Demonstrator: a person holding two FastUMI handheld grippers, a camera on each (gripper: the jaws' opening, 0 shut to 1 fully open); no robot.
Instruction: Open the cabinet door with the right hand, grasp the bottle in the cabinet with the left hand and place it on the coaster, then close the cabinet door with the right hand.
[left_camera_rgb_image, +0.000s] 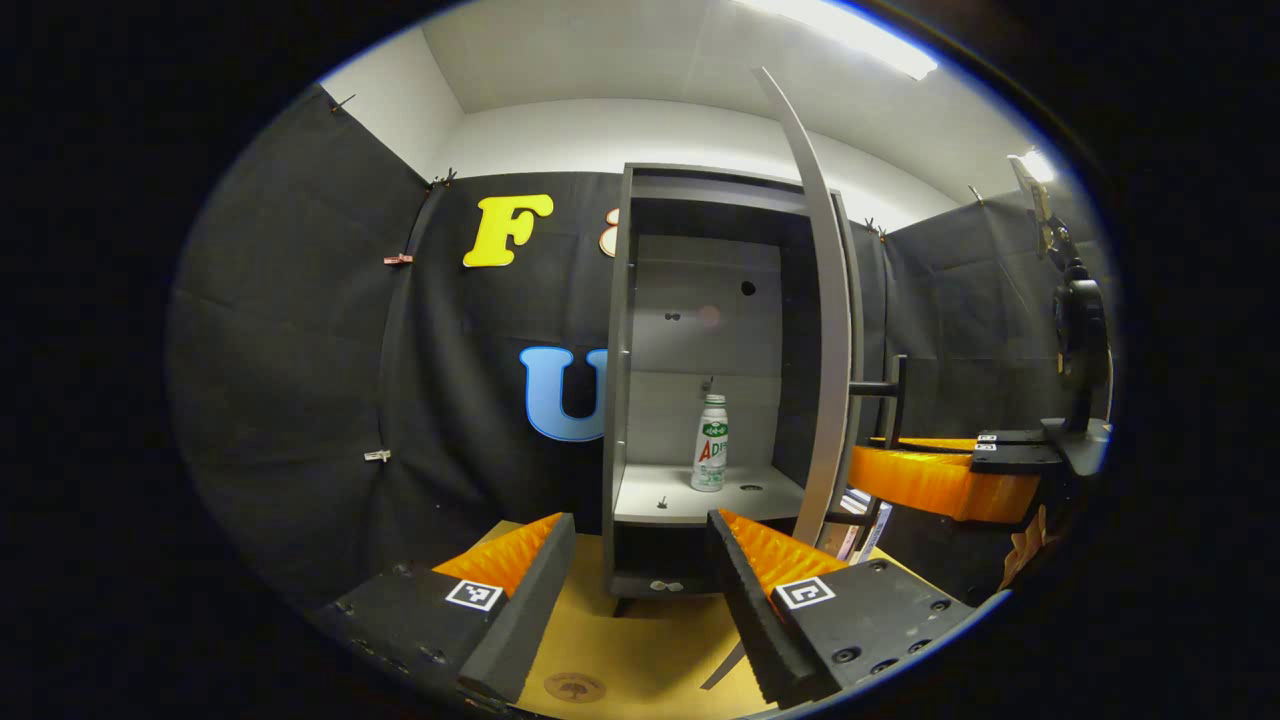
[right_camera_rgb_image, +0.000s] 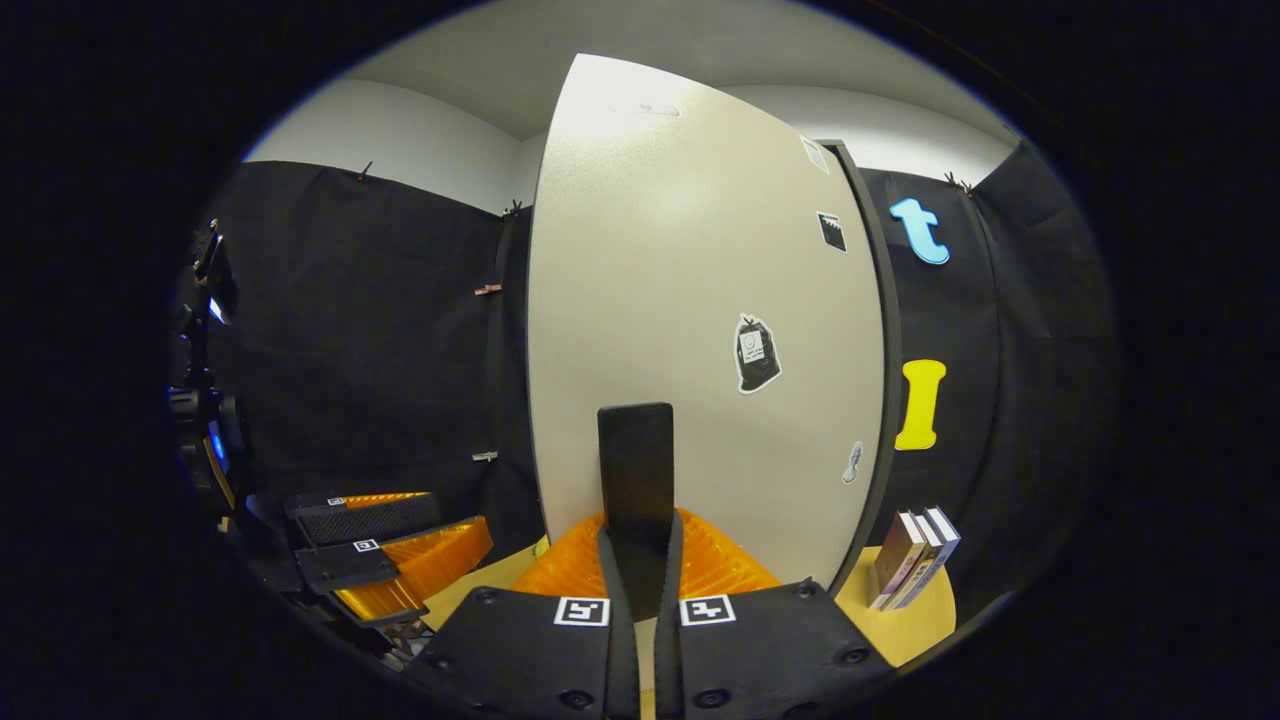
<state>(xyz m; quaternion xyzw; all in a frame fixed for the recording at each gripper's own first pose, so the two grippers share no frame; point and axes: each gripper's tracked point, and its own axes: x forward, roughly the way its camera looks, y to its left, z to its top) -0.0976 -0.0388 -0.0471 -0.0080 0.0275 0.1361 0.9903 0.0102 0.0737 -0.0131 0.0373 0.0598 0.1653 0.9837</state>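
Left jaws: wide apart, holding nothing.
Right jaws: squeezed on door handle.
Bottle: upright in cabinet, at 12 o'clock.
Coaster: at 6 o'clock.

books upright on the wooden table, stickers on grey panel

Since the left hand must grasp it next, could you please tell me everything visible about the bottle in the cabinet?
The bottle is small, white and plastic-looking, with a white cap and a green and red label. It stands upright on the pale shelf of the open cabinet, right of centre, near the back panel. Nothing grips it; the left gripper is open, short of it.
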